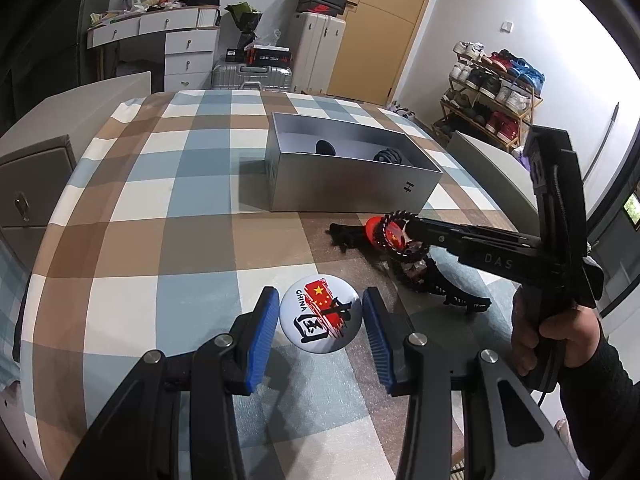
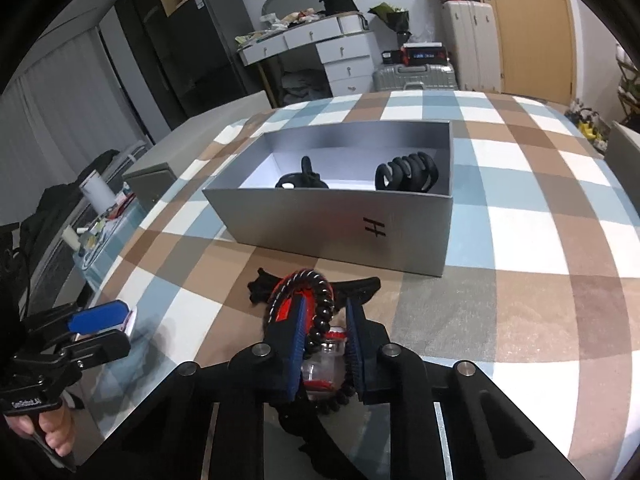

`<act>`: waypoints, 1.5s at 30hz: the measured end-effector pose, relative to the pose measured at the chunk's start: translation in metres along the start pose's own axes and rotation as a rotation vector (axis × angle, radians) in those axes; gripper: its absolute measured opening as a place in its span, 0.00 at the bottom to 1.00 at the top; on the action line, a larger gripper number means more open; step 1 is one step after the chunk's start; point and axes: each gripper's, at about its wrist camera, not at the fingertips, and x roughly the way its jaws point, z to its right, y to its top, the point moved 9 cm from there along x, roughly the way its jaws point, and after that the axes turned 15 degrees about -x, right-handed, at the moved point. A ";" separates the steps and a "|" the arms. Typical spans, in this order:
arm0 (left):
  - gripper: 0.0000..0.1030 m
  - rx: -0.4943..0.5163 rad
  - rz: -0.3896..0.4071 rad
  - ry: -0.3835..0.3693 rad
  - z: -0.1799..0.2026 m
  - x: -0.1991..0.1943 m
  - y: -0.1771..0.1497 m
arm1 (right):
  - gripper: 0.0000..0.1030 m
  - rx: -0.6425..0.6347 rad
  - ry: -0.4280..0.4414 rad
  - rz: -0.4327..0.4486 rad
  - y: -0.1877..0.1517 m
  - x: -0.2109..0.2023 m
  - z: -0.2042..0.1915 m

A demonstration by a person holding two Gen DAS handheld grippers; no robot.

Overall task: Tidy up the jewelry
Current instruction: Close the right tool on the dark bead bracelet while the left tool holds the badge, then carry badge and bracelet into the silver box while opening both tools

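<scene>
A round white "CHINA" flag badge (image 1: 322, 316) lies flat on the checked tablecloth between the blue pads of my left gripper (image 1: 322, 318), which is open around it without touching. My right gripper (image 2: 325, 326) is shut on a black twisted hair tie (image 2: 324, 312), held just above the table with a red badge (image 2: 290, 300) caught in the loop; they also show in the left wrist view (image 1: 394, 236). Black hair clips (image 2: 360, 286) lie under it. An open grey box (image 2: 332, 232) holds two black hair clips (image 2: 406, 172).
The box (image 1: 352, 188) stands mid-table beyond both grippers. More black clips (image 1: 452, 292) lie on the cloth right of the white badge. A white dresser (image 1: 176, 48), suitcases (image 1: 316, 52) and a shoe rack (image 1: 492, 92) stand past the table's far edge.
</scene>
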 end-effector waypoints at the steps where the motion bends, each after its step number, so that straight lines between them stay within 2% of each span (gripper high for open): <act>1: 0.36 0.000 -0.002 -0.001 0.000 -0.001 -0.001 | 0.09 0.003 0.004 0.008 0.001 -0.002 0.000; 11: 0.36 0.005 0.000 0.003 0.000 -0.002 -0.001 | 0.08 -0.001 0.013 0.063 0.012 -0.016 -0.006; 27: 0.36 0.012 0.030 0.000 0.009 -0.014 0.009 | 0.08 -0.027 0.018 0.188 0.032 -0.068 -0.020; 36: 0.36 0.029 0.075 -0.013 0.024 -0.013 0.036 | 0.08 -0.057 0.007 0.272 0.055 -0.094 -0.019; 45: 0.36 0.032 0.118 -0.030 0.039 0.005 0.079 | 0.08 -0.051 0.019 0.311 0.080 -0.086 -0.002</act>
